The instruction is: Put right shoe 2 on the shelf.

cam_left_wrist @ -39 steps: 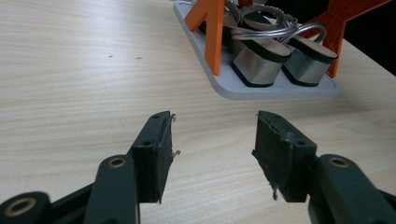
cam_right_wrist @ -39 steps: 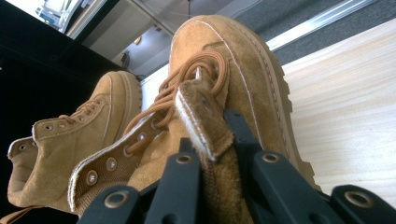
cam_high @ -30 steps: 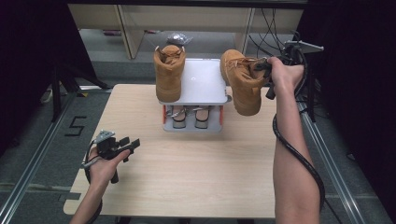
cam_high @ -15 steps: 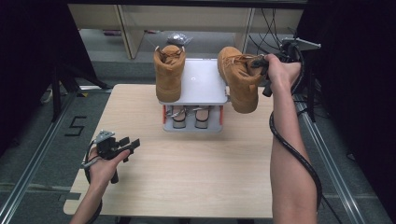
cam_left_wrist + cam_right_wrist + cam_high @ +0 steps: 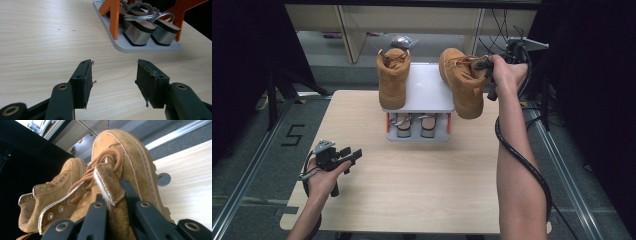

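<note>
Since a second ago, our right hand has carried the second tan boot (image 5: 462, 82) a little up and back toward the far right corner of the shoe rack, while our left hand has kept its place near the table's front left.

We see our right gripper (image 5: 486, 67) clamped on the boot's tongue and collar; in the right gripper view the suede tongue (image 5: 108, 182) sits pinched between the two black jaws, laces looping just above. The boot hangs tilted, its toe pointing down toward us, in the air at the right edge of the rack's grey top shelf (image 5: 427, 92). Whether its sole touches that shelf edge we cannot tell.

The first tan boot (image 5: 393, 77) stands upright on the left part of the same shelf, heel and collar toward us. The two boots are apart, with bare shelf between them. On the lower shelf, between the orange posts (image 5: 113, 17), a pair of heeled sandals (image 5: 150, 28) with silver block heels sits side by side.

Our left gripper (image 5: 347, 156) hovers low over the wooden table (image 5: 422, 190), well apart from the rack. In the left gripper view its jaws stand wide with only bare tabletop between them.
</note>
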